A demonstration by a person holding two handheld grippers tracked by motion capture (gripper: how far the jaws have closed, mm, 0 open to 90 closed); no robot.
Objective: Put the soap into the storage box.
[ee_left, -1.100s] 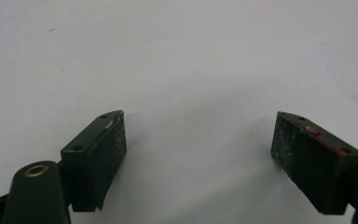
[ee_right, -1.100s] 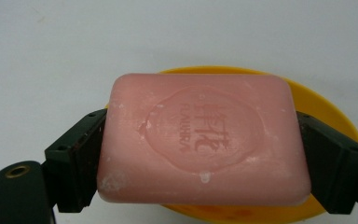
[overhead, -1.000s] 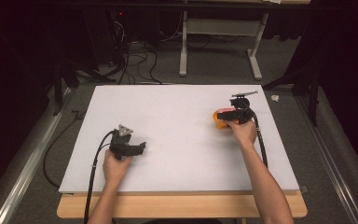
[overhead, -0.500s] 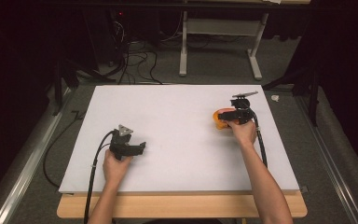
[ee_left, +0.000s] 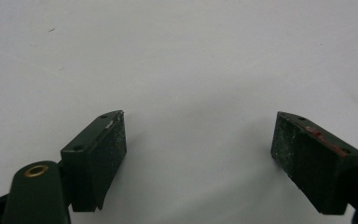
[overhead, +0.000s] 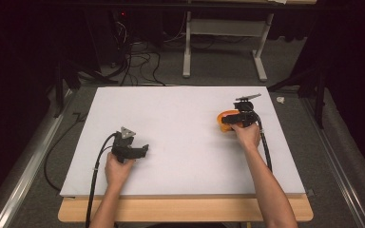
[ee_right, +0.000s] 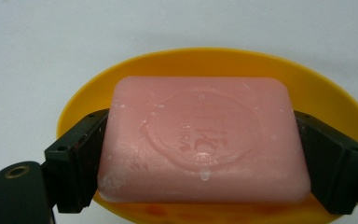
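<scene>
Nothing has visibly shifted over the last second: both hands and both grippers sit where they did in the earlier high views. Largest in sight is the white table top (overhead: pixel 185 137), resting on a wooden table (overhead: pixel 185 209) whose edge shows at the near side. On the board's right side lies the yellow dish (overhead: pixel 224 119), and in the right gripper view its rim (ee_right: pixel 205 58) curves round behind the pink soap bar (ee_right: pixel 200 140). That bar lies flat inside the dish, stamped face up, directly between the 2 black jaws of the right gripper (ee_right: pixel 203 156), which press against its 2 short ends, so this gripper is clamped on the soap. From above, the right gripper (overhead: pixel 240 118) reaches over the dish from its right edge, the hand just behind it. Well apart, at the board's near left, the left gripper (overhead: pixel 145 149) rests low over bare white surface; in its own view (ee_left: pixel 198 151) the jaws stand wide apart with nothing between them.
</scene>
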